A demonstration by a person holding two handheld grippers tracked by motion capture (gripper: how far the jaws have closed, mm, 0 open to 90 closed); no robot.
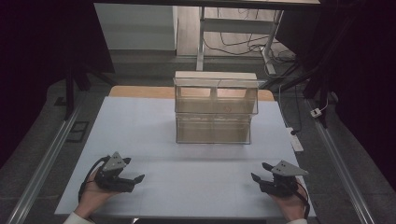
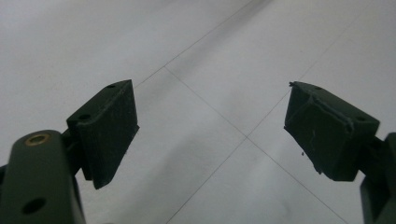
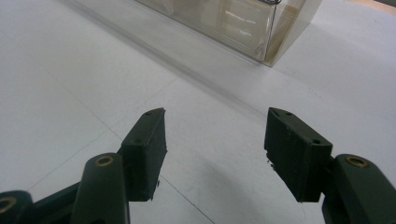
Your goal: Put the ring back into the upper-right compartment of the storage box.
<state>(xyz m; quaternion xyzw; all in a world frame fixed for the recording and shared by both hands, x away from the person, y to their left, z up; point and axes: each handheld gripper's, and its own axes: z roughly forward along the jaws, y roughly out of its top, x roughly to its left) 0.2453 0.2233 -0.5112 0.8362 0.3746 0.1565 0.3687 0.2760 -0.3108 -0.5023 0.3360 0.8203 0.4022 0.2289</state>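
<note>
So I'm basically parked at the start here. The landmark is the clear box (image 1: 215,108), a see-through plastic organiser with a couple of tiers, sitting toward the far middle of the worktop (image 1: 140,126). It looks empty to me, though the glare makes the inside hard to read.

My left hand-held gripper (image 1: 133,179) rests on the near side of the box, well off toward its left corner. Its jaws are spread wide with nothing between them; the left gripper view just has bare white surface and faint grid lines under the pads (image 2: 109,130).

My right hand-held gripper (image 1: 258,176) mirrors it on the near side toward the box's right corner, also well apart from it. Jaws open, nothing held. In the right gripper view the near wall of the clear box (image 3: 233,23) sits ahead and slightly off-axis.

My read: this is the ready pose, reach not yet begun. Next move probably calls for bringing both grippers forward to the box, squaring each one to a wall or edge, since slick clear plastic could slip if I come in skewed.
</note>
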